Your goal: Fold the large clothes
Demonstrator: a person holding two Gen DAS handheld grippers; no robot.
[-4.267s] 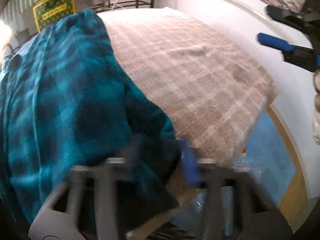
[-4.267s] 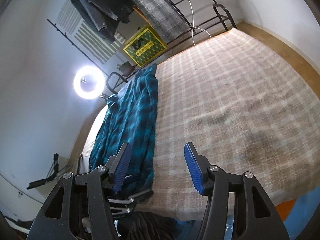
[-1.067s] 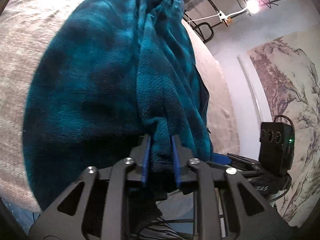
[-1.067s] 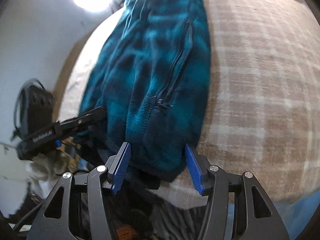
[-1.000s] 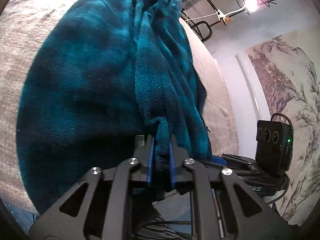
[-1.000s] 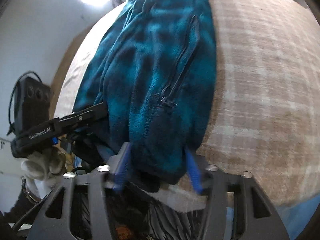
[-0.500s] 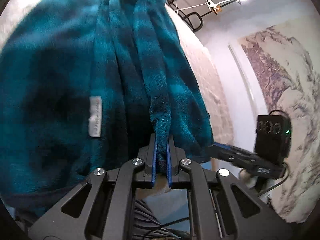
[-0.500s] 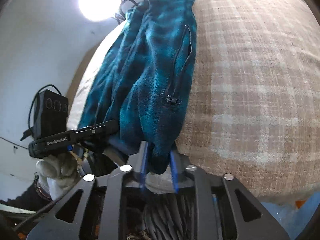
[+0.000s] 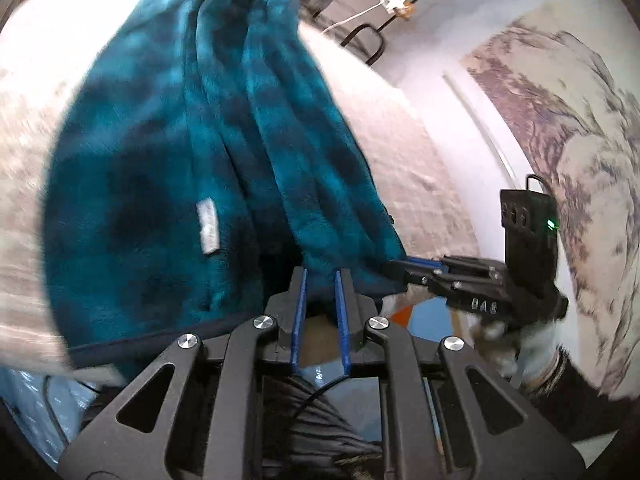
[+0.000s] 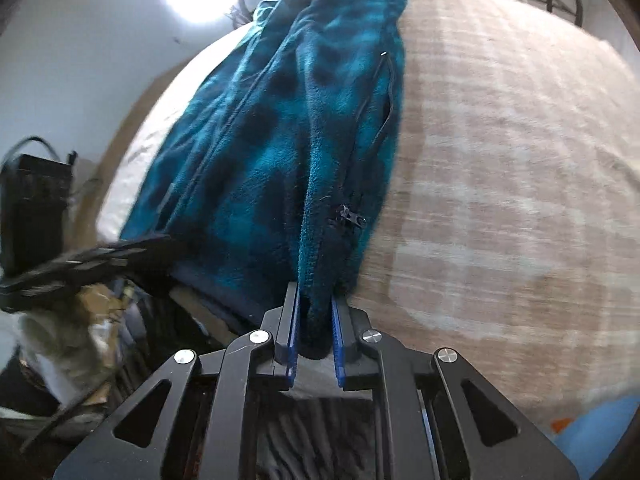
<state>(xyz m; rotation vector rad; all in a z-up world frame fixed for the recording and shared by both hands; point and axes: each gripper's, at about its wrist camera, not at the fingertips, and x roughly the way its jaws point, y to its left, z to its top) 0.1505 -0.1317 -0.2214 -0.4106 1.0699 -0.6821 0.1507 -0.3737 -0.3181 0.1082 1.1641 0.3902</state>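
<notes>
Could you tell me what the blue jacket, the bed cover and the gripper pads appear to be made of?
Jacket: probably synthetic fleece, matte, with a fuzzy, plush nap and soft folds; the zipper looks like dark metal or plastic.
Bed cover: a woven textile in beige plaid, matte, coarse-looking; the fibre cannot be told.
Pads: smooth blue strips, likely rubber or soft plastic, on black plastic-looking fingers.

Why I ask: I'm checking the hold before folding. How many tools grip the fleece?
2. The left tool is closed on the fleece at its dark hem. The right tool is closed on the fold beside the zipper.
</notes>
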